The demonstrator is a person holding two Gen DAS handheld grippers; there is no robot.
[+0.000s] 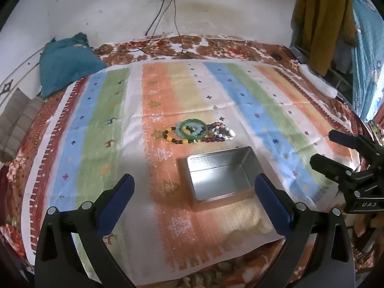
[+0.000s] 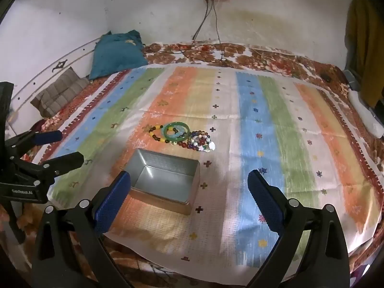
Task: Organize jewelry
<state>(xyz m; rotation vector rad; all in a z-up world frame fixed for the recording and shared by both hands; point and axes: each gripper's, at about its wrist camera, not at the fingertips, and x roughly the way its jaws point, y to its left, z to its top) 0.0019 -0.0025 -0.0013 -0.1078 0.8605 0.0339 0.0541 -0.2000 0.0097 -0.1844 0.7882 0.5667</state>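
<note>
A pile of bracelets lies on the striped cloth: a green bangle (image 1: pixel 192 129) over a pale blue one, a yellow and dark bead bracelet (image 1: pixel 171 137), and mixed coloured beads (image 1: pixel 222 133). The bangle (image 2: pixel 176 134) and mixed beads (image 2: pixel 201 142) also show in the right wrist view. An open, empty metal tin (image 1: pixel 222 180) stands just in front of the pile, also in the right wrist view (image 2: pixel 165 180). My left gripper (image 1: pixel 194 196) is open and empty, near the tin's front. My right gripper (image 2: pixel 189 192) is open and empty, to the tin's right. The right gripper shows in the left view (image 1: pixel 324 150), the left in the right view (image 2: pixel 68 147).
The striped cloth (image 1: pixel 100 124) covers a floral bedspread (image 1: pixel 216 45). A teal pillow (image 1: pixel 64 62) and a grey folded blanket (image 1: pixel 16 122) lie at back left. Cables (image 1: pixel 168 16) hang from a wall socket. Clothes (image 1: pixel 321 24) hang at right, above a white roll (image 1: pixel 316 82).
</note>
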